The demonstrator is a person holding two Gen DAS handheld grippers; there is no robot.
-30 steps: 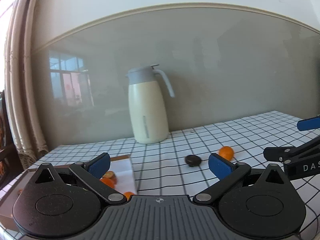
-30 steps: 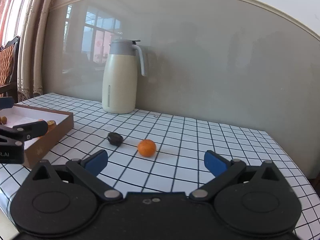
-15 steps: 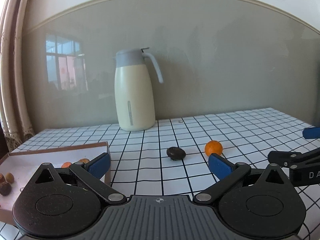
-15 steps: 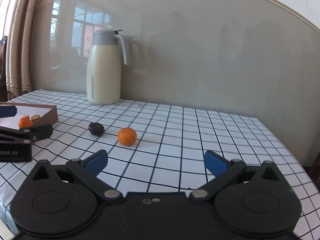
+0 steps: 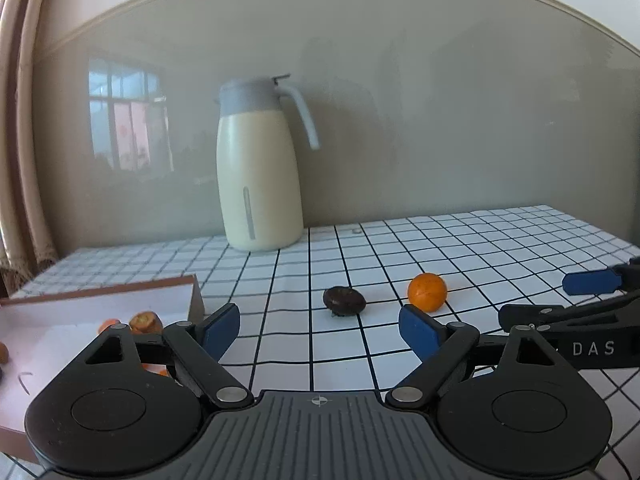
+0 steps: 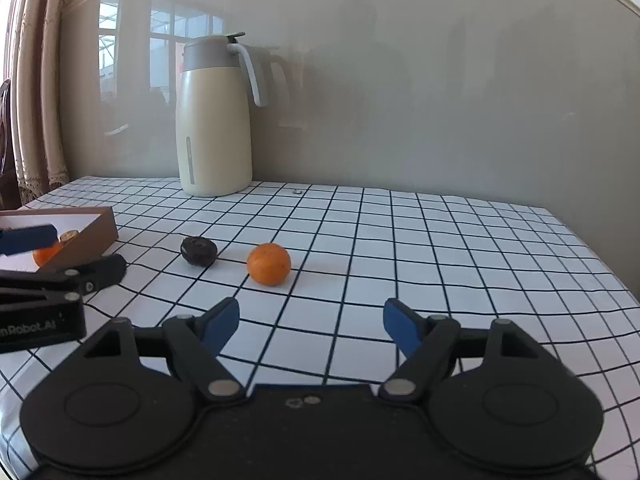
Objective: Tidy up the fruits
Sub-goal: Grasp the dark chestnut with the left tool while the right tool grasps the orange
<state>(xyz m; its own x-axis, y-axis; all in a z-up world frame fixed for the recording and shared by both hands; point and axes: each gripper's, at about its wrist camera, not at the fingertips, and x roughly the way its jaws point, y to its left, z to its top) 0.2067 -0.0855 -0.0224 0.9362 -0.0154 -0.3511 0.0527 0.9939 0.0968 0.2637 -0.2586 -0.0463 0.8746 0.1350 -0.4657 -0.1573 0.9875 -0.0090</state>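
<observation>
An orange [image 5: 427, 291] [image 6: 268, 263] and a dark brown fruit [image 5: 344, 300] [image 6: 198, 251] lie side by side on the checked tablecloth. A brown box [image 5: 195, 296] [image 6: 90, 236] with a white inside holds several small orange and brown fruits at the left. My left gripper [image 5: 319, 332] hovers just short of the dark fruit, its jaws closing with nothing between them. My right gripper [image 6: 310, 326] hangs a little short of the orange, its jaws also closing on nothing. Each gripper shows at the edge of the other's view.
A cream jug [image 5: 258, 176] [image 6: 216, 120] with a grey lid stands at the back by the wall. The table edge [image 6: 608, 272] drops away at the right. Curtains [image 6: 36, 92] hang at the left.
Both grippers have moved forward and down towards the two loose fruits, which now look larger. Both pairs of jaws have narrowed. The left view has swung so the box sits further left.
</observation>
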